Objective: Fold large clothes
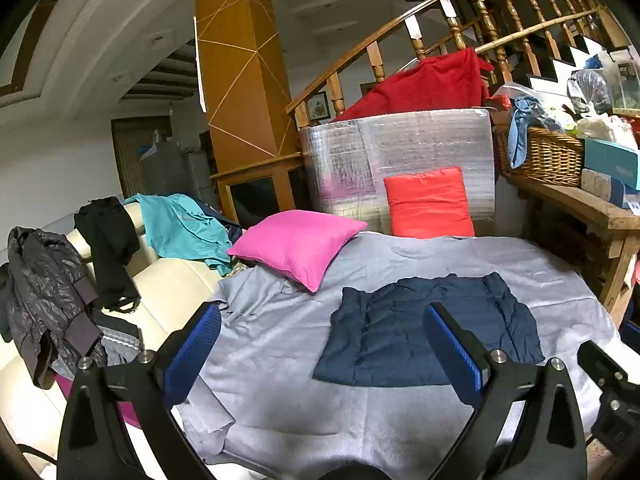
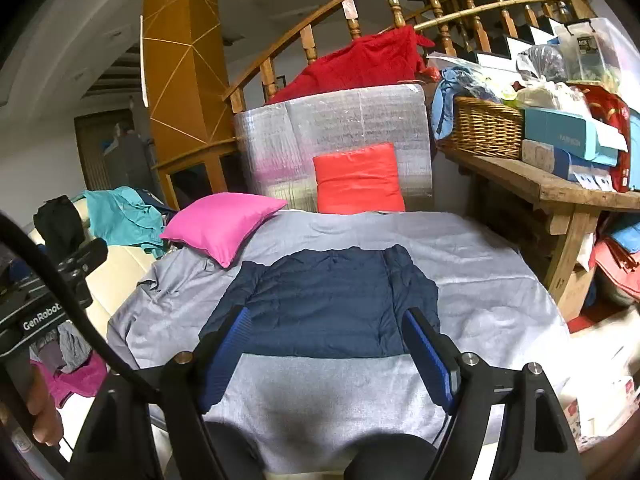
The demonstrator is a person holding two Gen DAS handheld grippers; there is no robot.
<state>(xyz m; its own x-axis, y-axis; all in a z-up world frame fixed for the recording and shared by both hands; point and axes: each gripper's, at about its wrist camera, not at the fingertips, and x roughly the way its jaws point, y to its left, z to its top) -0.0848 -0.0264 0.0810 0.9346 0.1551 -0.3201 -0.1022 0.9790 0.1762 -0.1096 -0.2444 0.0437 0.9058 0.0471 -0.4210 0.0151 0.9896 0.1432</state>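
Left gripper (image 1: 322, 354) hangs above the grey sheet (image 1: 400, 432) with its jaws spread wide and nothing between them, and in its own view the navy garment (image 1: 432, 328) lies ahead as a compact, rumpled rectangle, which suggests it is mostly folded, while a teal shirt (image 1: 184, 228), a black garment (image 1: 106, 240) and a dark jacket (image 1: 44, 292) draped on the cream sofa (image 1: 176, 280) look unfolded. From the right wrist view, the right gripper (image 2: 326, 350) is likewise wide apart and empty just short of the navy garment's near edge, so I judge one piece nearly done and several left.
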